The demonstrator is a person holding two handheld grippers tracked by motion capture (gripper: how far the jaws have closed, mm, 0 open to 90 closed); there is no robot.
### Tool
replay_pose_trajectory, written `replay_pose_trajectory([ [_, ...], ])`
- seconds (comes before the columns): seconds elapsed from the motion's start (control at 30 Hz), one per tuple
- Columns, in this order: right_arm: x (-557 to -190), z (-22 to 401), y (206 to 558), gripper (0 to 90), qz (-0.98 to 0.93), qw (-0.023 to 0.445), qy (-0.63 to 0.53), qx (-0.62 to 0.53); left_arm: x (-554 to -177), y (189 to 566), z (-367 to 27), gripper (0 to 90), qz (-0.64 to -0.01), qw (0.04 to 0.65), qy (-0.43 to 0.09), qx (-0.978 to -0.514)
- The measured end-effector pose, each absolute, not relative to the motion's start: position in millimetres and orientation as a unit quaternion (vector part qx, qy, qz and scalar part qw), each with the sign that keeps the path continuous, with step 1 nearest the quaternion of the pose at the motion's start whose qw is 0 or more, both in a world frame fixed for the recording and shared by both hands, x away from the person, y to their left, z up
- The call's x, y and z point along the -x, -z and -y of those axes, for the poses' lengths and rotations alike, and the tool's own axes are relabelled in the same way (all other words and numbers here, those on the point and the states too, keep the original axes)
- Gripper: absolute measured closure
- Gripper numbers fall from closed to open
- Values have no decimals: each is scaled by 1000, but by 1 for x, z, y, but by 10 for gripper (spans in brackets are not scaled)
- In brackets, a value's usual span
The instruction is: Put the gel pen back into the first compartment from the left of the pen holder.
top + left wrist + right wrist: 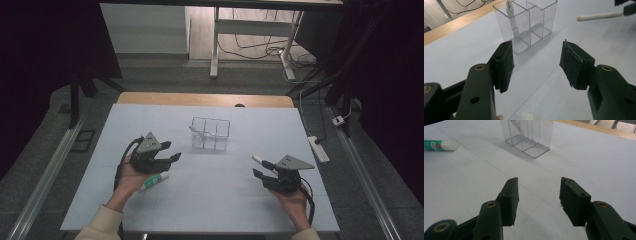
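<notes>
A clear plastic organizer [210, 133] with several compartments stands mid-table. A thin pale pen-like item [511, 15] leans in its left end compartment. My left gripper [169, 151] hovers left of the organizer [531, 22], open, with nothing between its jaws [536, 52]. A green-and-white glue stick [154, 180] lies on the table just below it, beside the person's left hand. My right gripper [262, 168] is at the right front, open and empty [539, 187]. A white stick [258, 159] lies by its far jaw; whether they touch I cannot tell.
A white sheet [210, 200] covers the table, with a wooden edge [205, 99] at the back. A power strip [318, 148] lies off the right side on the floor. From the right gripper view the glue stick [440, 145] is at far left.
</notes>
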State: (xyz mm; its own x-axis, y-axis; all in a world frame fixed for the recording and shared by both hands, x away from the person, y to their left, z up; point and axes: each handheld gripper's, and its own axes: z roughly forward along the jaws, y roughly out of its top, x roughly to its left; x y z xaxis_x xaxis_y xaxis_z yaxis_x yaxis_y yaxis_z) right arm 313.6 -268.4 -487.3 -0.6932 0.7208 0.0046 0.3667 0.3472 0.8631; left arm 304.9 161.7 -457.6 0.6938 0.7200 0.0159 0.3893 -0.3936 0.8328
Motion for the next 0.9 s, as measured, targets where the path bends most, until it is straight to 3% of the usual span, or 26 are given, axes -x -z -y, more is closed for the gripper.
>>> replay_pose_trajectory([
  [0.37,-311,286,476,482,-789,221,-445,-362,-287,466,-175,440,-367,445,-185,-796],
  [0.9,-337,281,481,456,-823,210,-388,-358,-268,480,-179,429,-372,430,-184,-802],
])
